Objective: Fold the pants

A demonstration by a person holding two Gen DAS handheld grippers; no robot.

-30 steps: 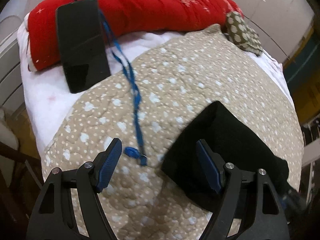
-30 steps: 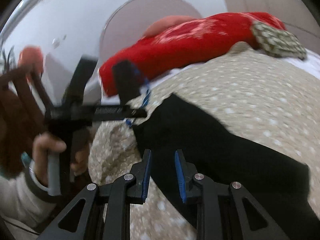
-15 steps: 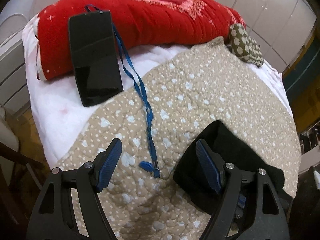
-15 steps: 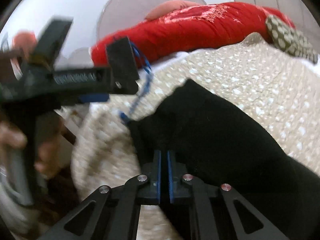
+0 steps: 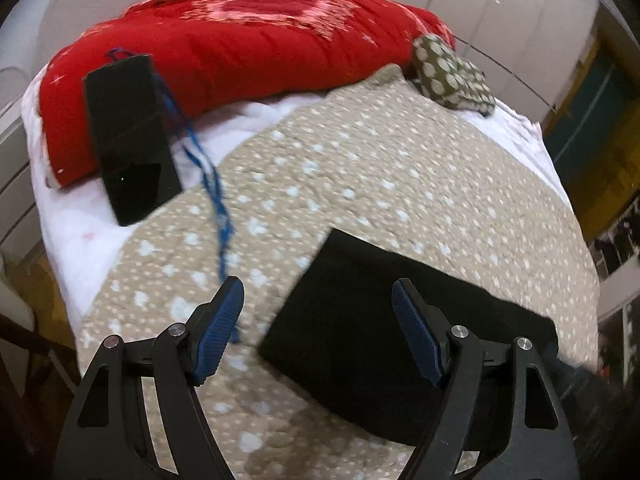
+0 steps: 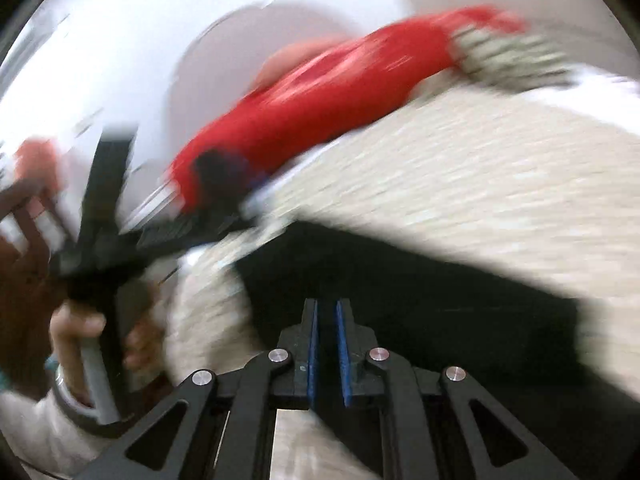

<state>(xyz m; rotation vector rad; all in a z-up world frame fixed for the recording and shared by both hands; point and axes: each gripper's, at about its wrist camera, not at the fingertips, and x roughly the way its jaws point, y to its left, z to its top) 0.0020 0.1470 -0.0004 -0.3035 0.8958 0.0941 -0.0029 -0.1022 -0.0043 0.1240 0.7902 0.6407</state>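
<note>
The black pants (image 5: 352, 320) lie folded into a flat rectangle on the beige dotted quilt (image 5: 360, 168). My left gripper (image 5: 316, 284) hovers above their near left corner, open wide, with nothing pinched between its blue pads. In the blurred right wrist view the pants (image 6: 440, 300) stretch from the centre to the right. My right gripper (image 6: 326, 304) is low over their near edge. Its jaws are opening and stand a narrow gap apart, with no cloth seen pinched. A hand (image 6: 76, 328) at the left holds the other gripper's handle.
A red duvet (image 5: 240, 48) is bunched along the far side of the bed. A black phone-like slab (image 5: 128, 140) leans on it, with a blue lanyard (image 5: 208, 184) trailing onto the quilt. A green spotted cushion (image 5: 448, 76) lies far right. The white sheet (image 5: 80, 232) marks the left edge.
My right gripper closed over the pants' edge, then parted slightly and swept sideways, blurring its view. The left gripper stayed open and rose; the pants now sit higher in its view.
</note>
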